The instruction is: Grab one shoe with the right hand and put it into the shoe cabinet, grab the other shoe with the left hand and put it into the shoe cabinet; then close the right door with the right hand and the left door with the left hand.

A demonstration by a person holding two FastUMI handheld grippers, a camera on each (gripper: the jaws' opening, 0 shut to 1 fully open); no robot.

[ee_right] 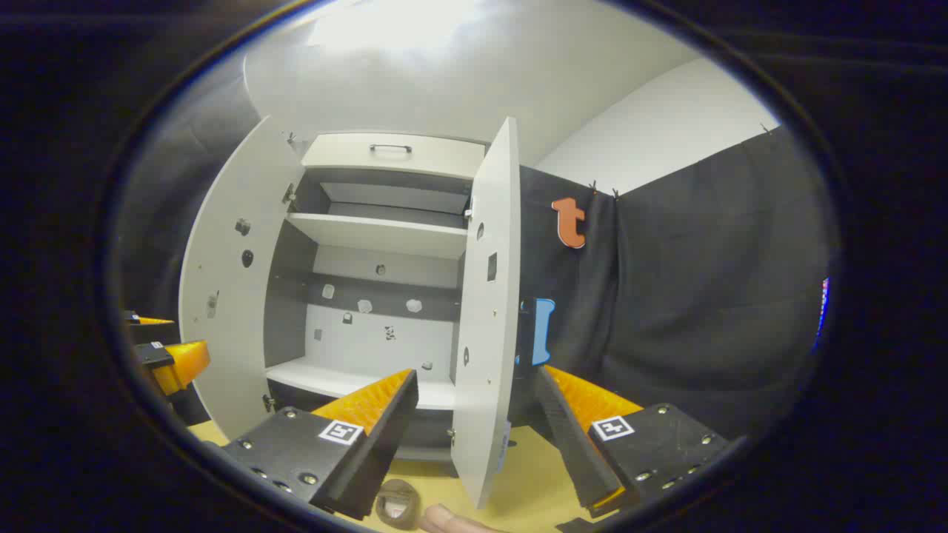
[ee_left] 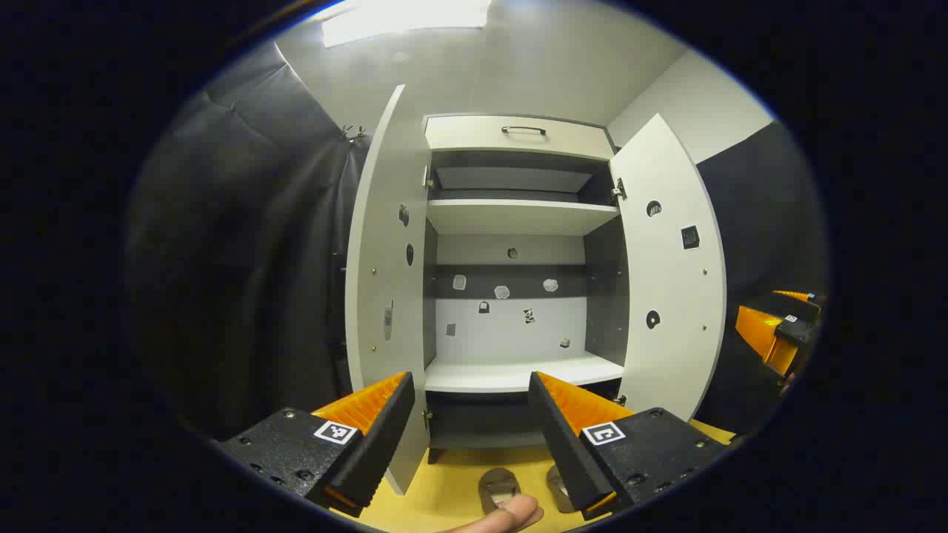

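Observation:
The white shoe cabinet stands in front of me with its left door and right door swung wide. Two brownish shoes lie on the yellow floor before it, low between my fingers. My left gripper is open, held above the shoes and holding nothing. In the right gripper view, my right gripper is open too, straddling the edge of the right door, with one shoe below it. Each gripper also appears at the other view's edge.
The bottom shelf and the upper shelf hold no shoes. A drawer with a dark handle tops the cabinet. Black cloth walls hang on both sides. A fingertip shows at the bottom edge.

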